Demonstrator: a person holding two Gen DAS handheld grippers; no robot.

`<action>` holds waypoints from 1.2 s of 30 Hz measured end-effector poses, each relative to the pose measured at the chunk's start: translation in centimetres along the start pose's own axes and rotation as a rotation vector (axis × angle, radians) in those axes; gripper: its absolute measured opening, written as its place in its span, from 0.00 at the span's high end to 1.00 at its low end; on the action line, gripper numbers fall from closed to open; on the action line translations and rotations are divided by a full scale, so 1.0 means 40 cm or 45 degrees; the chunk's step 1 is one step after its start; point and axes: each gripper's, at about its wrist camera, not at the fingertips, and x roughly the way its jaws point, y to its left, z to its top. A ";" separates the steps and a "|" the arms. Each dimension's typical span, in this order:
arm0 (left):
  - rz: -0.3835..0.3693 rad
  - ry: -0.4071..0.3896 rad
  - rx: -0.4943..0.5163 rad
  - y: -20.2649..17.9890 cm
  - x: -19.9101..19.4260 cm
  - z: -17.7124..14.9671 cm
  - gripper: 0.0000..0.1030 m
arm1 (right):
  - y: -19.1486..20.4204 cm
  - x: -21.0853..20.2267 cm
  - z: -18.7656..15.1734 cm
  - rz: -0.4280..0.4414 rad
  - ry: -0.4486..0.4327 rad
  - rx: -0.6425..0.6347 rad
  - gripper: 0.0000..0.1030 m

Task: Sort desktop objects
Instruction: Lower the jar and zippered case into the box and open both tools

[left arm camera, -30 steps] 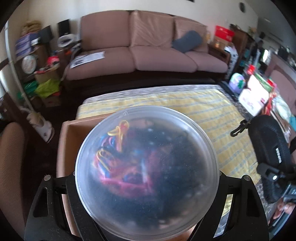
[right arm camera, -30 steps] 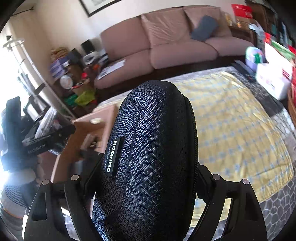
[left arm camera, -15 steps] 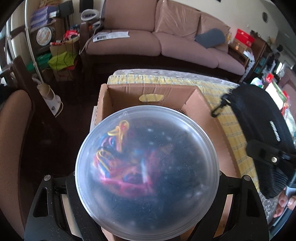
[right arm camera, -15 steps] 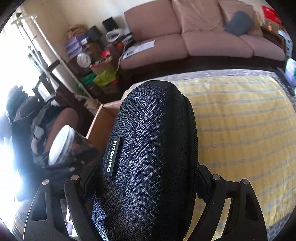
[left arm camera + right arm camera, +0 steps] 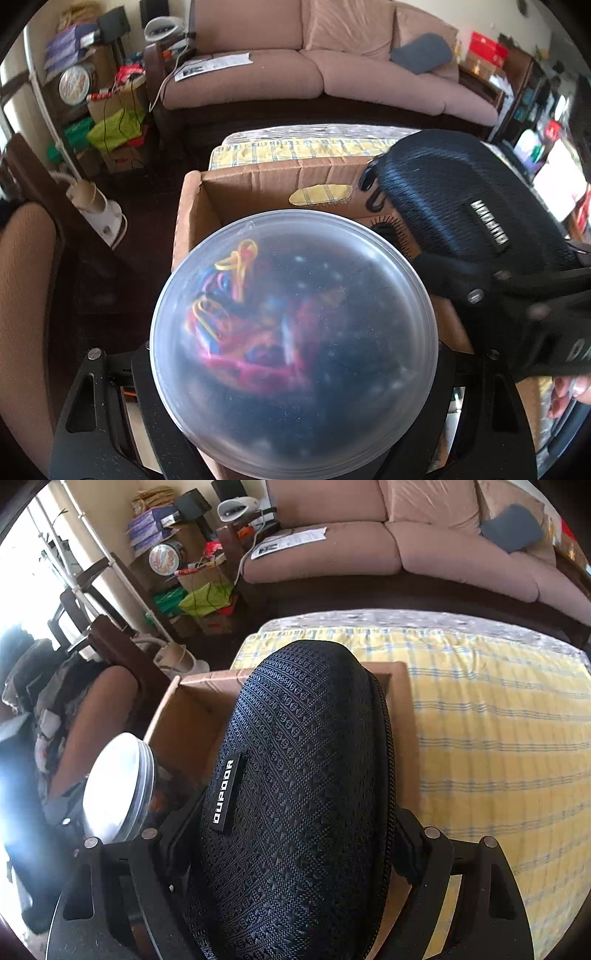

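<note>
My left gripper (image 5: pixel 295 373) is shut on a clear round lidded tub (image 5: pixel 295 343) full of coloured rubber bands. The tub hangs over the near left part of an open cardboard box (image 5: pixel 258 177) and hides the fingertips. My right gripper (image 5: pixel 295 849) is shut on a black woven zip case (image 5: pixel 303 794), held above the box (image 5: pixel 192 716) on its right side. In the left wrist view the case (image 5: pixel 461 206) hangs over the box's far right corner. The tub (image 5: pixel 118 786) appears at the left of the right wrist view.
The box stands at the left end of a table under a yellow checked cloth (image 5: pixel 498 720). A brown chair (image 5: pixel 26 295) is left of it. A pink sofa (image 5: pixel 314 74) and cluttered shelves (image 5: pixel 81 81) lie beyond. A person's fingers (image 5: pixel 565 395) hold the right gripper.
Both grippers have moved left and down toward the cardboard box. The box now lies under the tub and the case, which has drawn close beside the tub.
</note>
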 end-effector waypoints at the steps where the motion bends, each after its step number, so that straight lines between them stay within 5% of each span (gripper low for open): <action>1: 0.012 0.002 0.007 -0.002 0.003 0.002 0.20 | 0.003 0.013 -0.001 0.000 0.008 -0.006 0.17; 22: 0.044 0.032 0.074 -0.018 0.007 -0.006 0.20 | 0.025 0.073 0.008 -0.012 0.091 -0.084 0.17; 36: 0.027 0.060 0.081 -0.040 0.020 -0.016 0.20 | -0.021 0.007 0.021 0.114 0.035 0.051 0.17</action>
